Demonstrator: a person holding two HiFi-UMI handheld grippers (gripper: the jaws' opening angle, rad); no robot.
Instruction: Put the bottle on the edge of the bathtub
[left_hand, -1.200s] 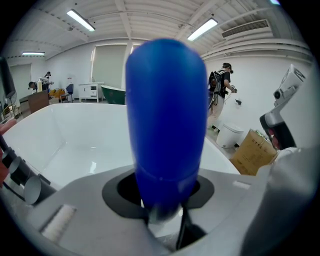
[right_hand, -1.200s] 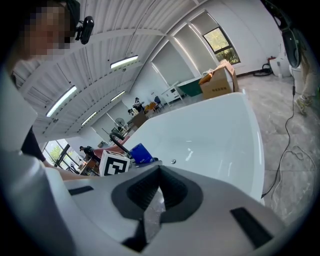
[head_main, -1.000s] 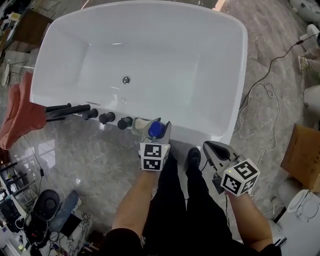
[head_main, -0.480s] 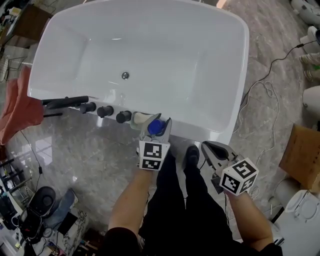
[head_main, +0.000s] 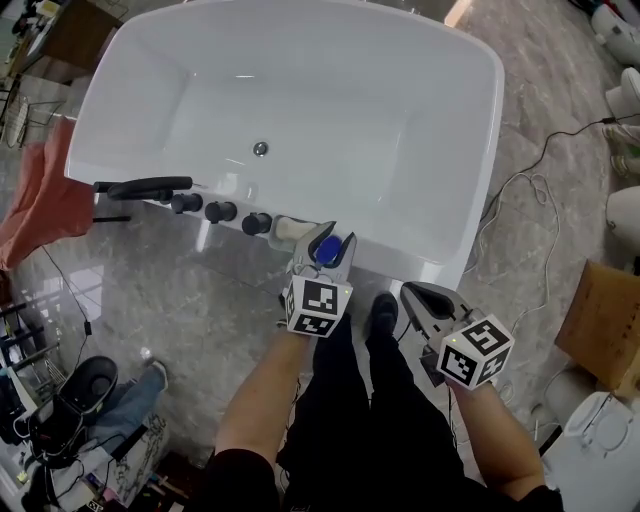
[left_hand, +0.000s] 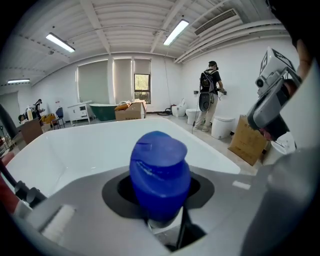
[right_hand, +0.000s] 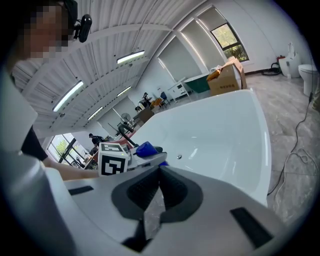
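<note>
Gripping a blue-capped bottle (left_hand: 159, 172) upright between the clamped jaws of the left gripper (head_main: 326, 243), bare forearm reaching forward to the near edge of the bathtub (head_main: 400, 258), just right of the black tap knobs (head_main: 220, 211); impossible to tell whether touching the rim. Holding the right gripper (head_main: 418, 297) further back, short of the tub's near right corner, jaws pressed together on nothing. Standing on grey marbled floor (head_main: 200, 300), with a red cloth (head_main: 45, 205) off the tub's left end, and a white cable (head_main: 520, 190) and a cardboard box (head_main: 600, 320) off its right side. Inside the white tub, a round drain (head_main: 260, 149) at mid-floor.
</note>
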